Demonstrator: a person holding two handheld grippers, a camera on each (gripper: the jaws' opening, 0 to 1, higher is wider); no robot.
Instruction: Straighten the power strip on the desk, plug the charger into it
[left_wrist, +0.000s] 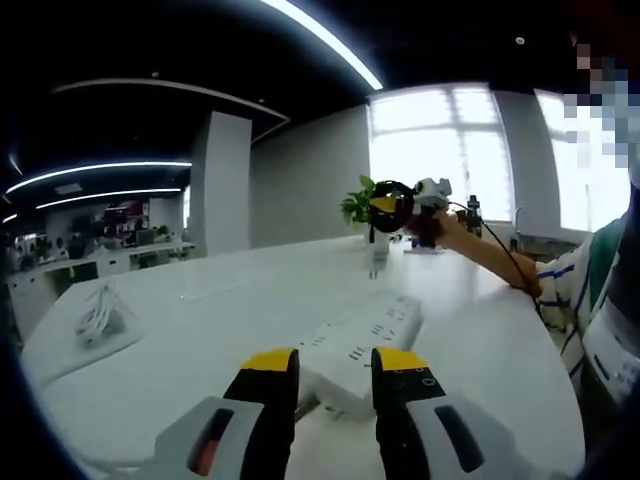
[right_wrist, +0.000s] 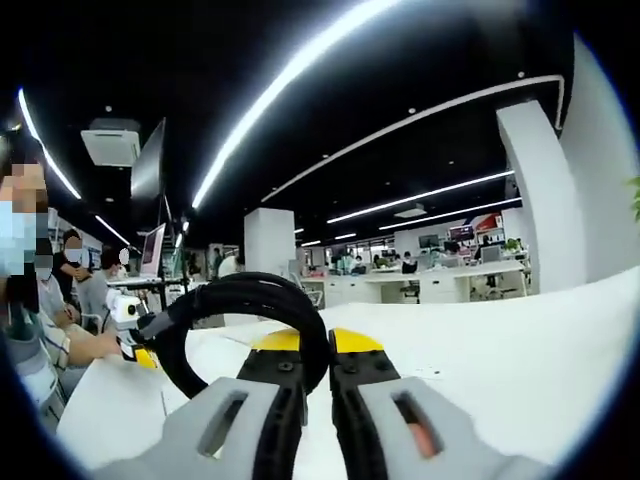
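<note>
In the left gripper view the left tool (left_wrist: 333, 372) rises from the bottom centre with its yellow-tipped jaws parted and nothing between them, aimed along the white power strip (left_wrist: 365, 340) that lies on the white tabletop (left_wrist: 220, 310) just beyond the tips, running toward the upper right of the frame; the strip looks close to in line with the jaws, which suits steadying it for the plug. Above its far end, right of centre, the right tool (left_wrist: 408, 203) hangs over a small white charger (left_wrist: 378, 258) that dangles by its cord just above the strip, seemingly held there so the prongs can be lined up over a socket. In the right gripper view the right tool (right_wrist: 314, 345) has its jaws pressed together on a thick black cable (right_wrist: 240, 300) looping up at centre left. A coiled white cord (left_wrist: 97, 315) sits at the left edge.
</note>
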